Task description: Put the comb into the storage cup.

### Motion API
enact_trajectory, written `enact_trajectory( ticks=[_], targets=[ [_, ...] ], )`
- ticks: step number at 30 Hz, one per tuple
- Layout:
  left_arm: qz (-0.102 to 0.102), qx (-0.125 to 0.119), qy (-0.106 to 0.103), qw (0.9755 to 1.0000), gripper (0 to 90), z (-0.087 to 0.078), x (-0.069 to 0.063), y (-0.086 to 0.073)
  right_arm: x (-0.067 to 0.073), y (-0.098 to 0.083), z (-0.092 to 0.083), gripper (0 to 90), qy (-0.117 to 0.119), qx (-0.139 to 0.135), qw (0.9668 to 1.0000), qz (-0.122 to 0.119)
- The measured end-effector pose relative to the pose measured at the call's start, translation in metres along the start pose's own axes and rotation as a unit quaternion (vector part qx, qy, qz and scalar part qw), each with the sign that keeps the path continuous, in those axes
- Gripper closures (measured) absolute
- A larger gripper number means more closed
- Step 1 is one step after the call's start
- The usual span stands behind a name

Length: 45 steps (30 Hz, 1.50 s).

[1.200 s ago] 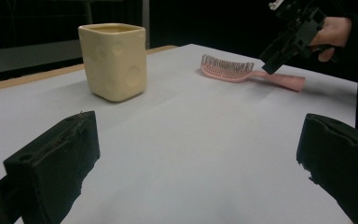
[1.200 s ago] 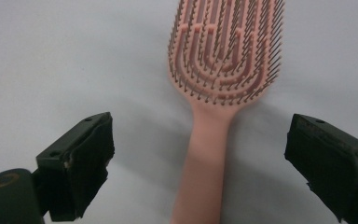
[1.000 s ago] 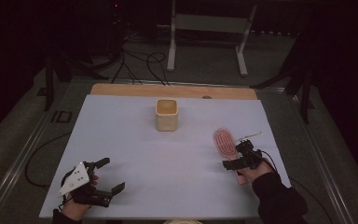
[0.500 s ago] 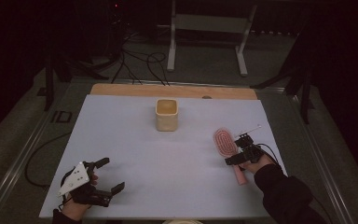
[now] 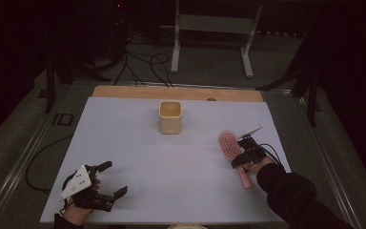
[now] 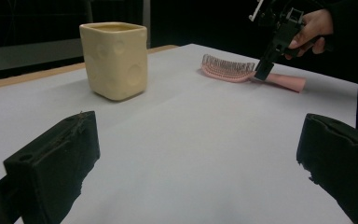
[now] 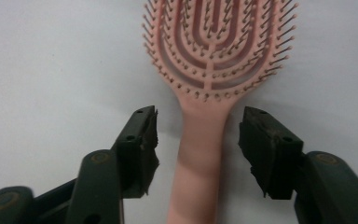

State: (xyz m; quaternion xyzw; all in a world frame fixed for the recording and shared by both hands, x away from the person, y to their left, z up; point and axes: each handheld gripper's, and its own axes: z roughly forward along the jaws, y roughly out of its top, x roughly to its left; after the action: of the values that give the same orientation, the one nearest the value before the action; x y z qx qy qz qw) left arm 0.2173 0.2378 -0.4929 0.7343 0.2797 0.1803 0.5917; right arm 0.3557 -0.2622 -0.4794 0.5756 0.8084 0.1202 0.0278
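The pink hairbrush [image 7: 205,93] is lying flat on the worktop [image 5: 171,162], bristles up, and the right tool [image 7: 198,144] is sitting right over its handle, one jaw on each side with a clear gap on both, so it is released and gripping nothing. From the high view, that brush [image 5: 230,150] is resting at the right side of the white sheet, head pointing away from the person, with the right tool [image 5: 242,156] at the neck and a dark-sleeved arm [image 5: 295,195] reaching in from the bottom corner.

The left tool [image 5: 110,179] is hanging at the near left corner, jaws spread wide, holding nothing, well apart from everything else. Its own camera is giving the side-on picture: the brush's [image 6: 242,73] bristles are standing up in profile, and the cream cup [image 6: 115,59] is showing dimpled, squarish walls. The high view is showing the cup [image 5: 171,117] standing upright at the middle far part of the sheet, near a bare wooden strip [image 5: 176,92].

Beyond the worktop the room is dim, with cables [image 5: 145,64] curling on the floor and a pale metal stand [image 5: 212,36].
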Motion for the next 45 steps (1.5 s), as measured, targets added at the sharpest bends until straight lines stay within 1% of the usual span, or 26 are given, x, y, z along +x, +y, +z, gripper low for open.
enact_trajectory(
  ticks=[2,4,6,7,9,10,12,15,17,19,20,21,25,27,28,30,33,35,36,40,41,42,45],
  targets=[
    [0.000,0.000,0.000,1.0000,0.1,0.000,0.000,0.000,-0.001,0.001,0.002,49.5,0.002,0.007,1.0000,0.004],
    [0.000,0.001,0.000,1.0000,0.0,0.000,0.000,0.000,0.000,0.001,0.004,51.2,-0.002,0.012,0.9999,0.006],
    [0.001,0.001,0.000,1.0000,0.0,0.000,0.000,0.000,0.001,0.002,0.006,53.6,-0.001,0.016,0.9998,0.008],
    [0.001,0.001,0.000,1.0000,0.1,0.000,0.000,0.000,0.000,0.002,0.007,55.0,-0.007,0.016,0.9998,0.008],
    [0.000,0.002,0.000,1.0000,0.0,0.001,0.000,0.000,0.000,0.003,0.007,58.1,-0.003,0.015,0.9998,0.014],
    [0.000,0.002,0.000,1.0000,0.1,0.001,0.000,0.000,0.000,0.003,0.008,59.3,-0.010,0.015,0.9998,0.012],
    [0.002,0.004,0.000,1.0000,0.0,0.000,0.000,0.000,-0.001,0.004,0.009,61.5,-0.015,0.017,0.9997,0.014],
    [0.001,0.004,0.000,1.0000,0.0,0.001,0.000,0.000,0.001,0.004,0.010,63.1,-0.020,0.020,0.9996,0.005],
    [0.001,0.004,0.000,1.0000,0.1,0.001,0.000,0.000,0.004,0.005,0.011,63.3,-0.028,0.021,0.9994,0.001],
    [0.002,0.006,0.000,1.0000,0.1,0.001,0.000,0.000,0.006,0.004,0.011,64.0,-0.035,0.020,0.9991,-0.009],
    [0.002,0.006,0.000,1.0000,0.0,0.001,0.000,-0.001,0.006,0.004,0.011,64.4,-0.038,0.019,0.9990,-0.018],
    [0.001,0.006,0.000,1.0000,0.0,0.001,0.000,-0.001,0.007,0.004,0.012,64.4,-0.041,0.021,0.9983,-0.036],
    [0.001,0.007,0.000,1.0000,0.1,0.001,0.000,-0.001,0.007,0.005,0.012,66.0,-0.040,0.026,0.9984,-0.032],
    [0.001,0.008,0.000,1.0000,0.0,0.001,0.000,-0.001,0.005,0.005,0.011,69.8,-0.041,0.023,0.9987,-0.021],
    [0.001,0.009,0.000,1.0000,0.1,0.001,0.000,-0.001,0.005,0.004,0.011,70.0,-0.041,0.022,0.9985,-0.027],
    [0.001,0.009,0.001,1.0000,0.0,0.001,0.000,-0.001,0.005,0.004,0.012,70.1,-0.044,0.018,0.9984,-0.031],
    [0.001,0.009,0.000,1.0000,0.1,0.002,0.000,-0.001,0.005,0.003,0.011,70.2,-0.042,0.016,0.9982,-0.039],
    [0.001,0.010,0.001,1.0000,0.1,0.002,0.000,-0.001,0.005,0.002,0.011,70.2,-0.043,0.014,0.9982,-0.040],
    [0.001,0.009,0.001,1.0000,0.1,0.002,0.000,-0.001,0.006,0.002,0.011,70.2,-0.043,0.013,0.9975,-0.054],
    [0.001,0.011,0.000,0.9999,0.1,0.002,0.000,-0.001,0.004,0.001,0.010,70.3,-0.034,0.011,0.9977,-0.058],
    [0.002,0.012,0.001,0.9999,0.1,0.002,0.000,-0.001,0.003,0.001,0.010,70.3,-0.029,0.010,0.9981,-0.054],
    [0.001,0.011,0.000,0.9999,0.0,0.002,0.000,-0.001,0.001,0.000,0.009,70.3,-0.020,0.004,0.9983,-0.055],
    [0.000,0.012,0.001,0.9999,0.1,0.003,0.000,-0.001,0.001,0.000,0.008,70.3,-0.011,-0.001,0.9983,-0.058]
  ],
)
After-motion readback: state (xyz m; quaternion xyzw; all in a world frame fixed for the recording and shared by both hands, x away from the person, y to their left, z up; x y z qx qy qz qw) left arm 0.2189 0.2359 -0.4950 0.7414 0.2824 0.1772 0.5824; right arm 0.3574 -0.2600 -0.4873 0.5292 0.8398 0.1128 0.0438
